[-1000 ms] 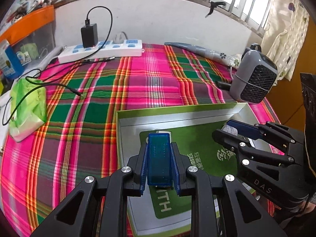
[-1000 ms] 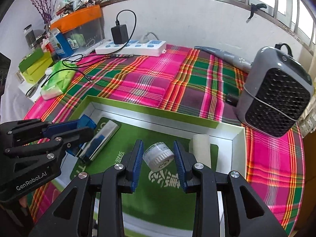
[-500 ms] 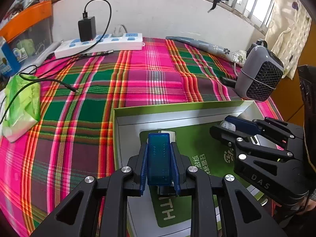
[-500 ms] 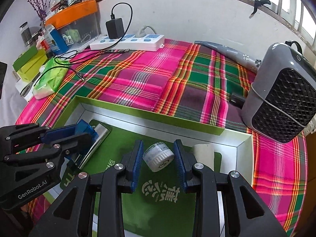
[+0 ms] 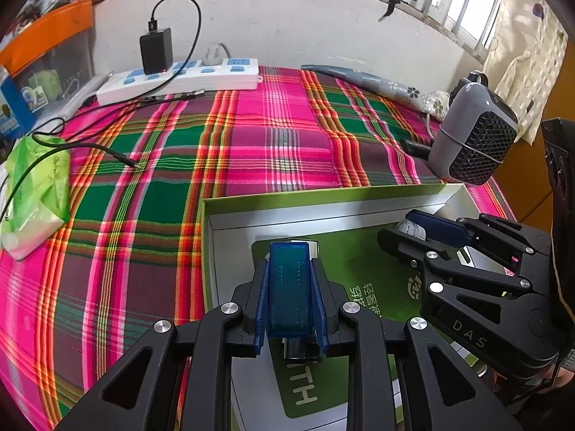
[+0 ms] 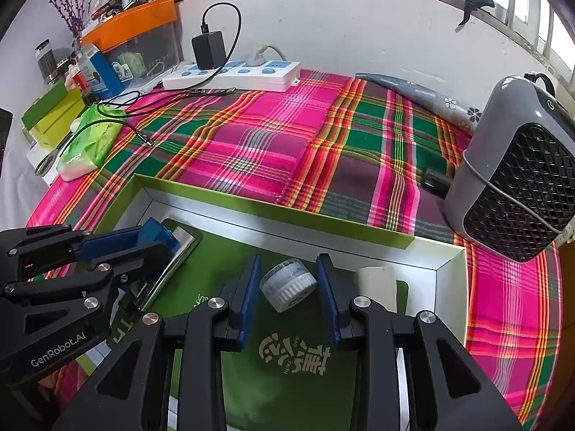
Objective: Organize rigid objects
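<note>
A shallow box with a green rim and a green printed mat lies on the plaid cloth. My left gripper is shut on a translucent blue block and hovers over the box's left part, just above a silver metal bar. In the right wrist view, that left gripper comes in from the left with the blue block in it. My right gripper is shut on a small white jar over the middle of the box. In the left wrist view, the right gripper shows at the right.
A white cylinder lies in the box's far right corner. A grey heater stands right of the box. A white power strip with a black charger sits along the back wall, its cables trailing to a green packet at the left.
Both views have shifted only slightly; in the right wrist view the box's print has slid a little toward the bottom. Both grips look the same.
</note>
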{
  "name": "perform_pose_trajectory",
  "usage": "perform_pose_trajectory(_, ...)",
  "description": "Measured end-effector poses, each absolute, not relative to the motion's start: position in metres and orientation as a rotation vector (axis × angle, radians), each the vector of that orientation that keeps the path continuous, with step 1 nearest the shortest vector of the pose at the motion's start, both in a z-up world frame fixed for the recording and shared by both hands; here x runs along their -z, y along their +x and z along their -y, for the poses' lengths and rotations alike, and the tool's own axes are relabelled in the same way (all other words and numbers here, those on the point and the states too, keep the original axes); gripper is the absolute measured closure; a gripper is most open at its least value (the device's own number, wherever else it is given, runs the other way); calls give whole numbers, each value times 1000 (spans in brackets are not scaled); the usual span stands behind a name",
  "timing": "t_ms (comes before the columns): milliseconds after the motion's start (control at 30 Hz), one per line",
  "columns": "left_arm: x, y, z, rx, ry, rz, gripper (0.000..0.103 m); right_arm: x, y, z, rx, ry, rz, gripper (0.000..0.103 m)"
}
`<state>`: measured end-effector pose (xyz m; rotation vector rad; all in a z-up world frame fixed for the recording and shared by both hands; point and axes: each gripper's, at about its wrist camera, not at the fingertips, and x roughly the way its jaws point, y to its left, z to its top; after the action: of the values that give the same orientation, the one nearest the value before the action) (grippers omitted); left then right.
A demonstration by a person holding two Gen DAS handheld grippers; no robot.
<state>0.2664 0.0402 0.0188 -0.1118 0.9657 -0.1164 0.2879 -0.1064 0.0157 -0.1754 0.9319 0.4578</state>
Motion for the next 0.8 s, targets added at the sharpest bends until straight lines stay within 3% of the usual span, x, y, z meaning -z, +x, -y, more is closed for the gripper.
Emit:
perform_pose_trajectory(667,-21,264,-37,129,-107,-962,68,-16,288,109,-460,-142,-933,70)
perform_pose_trajectory(800,-23,262,-38,121,-109,-958,66,-18,286,109,-461,-142,-925,62)
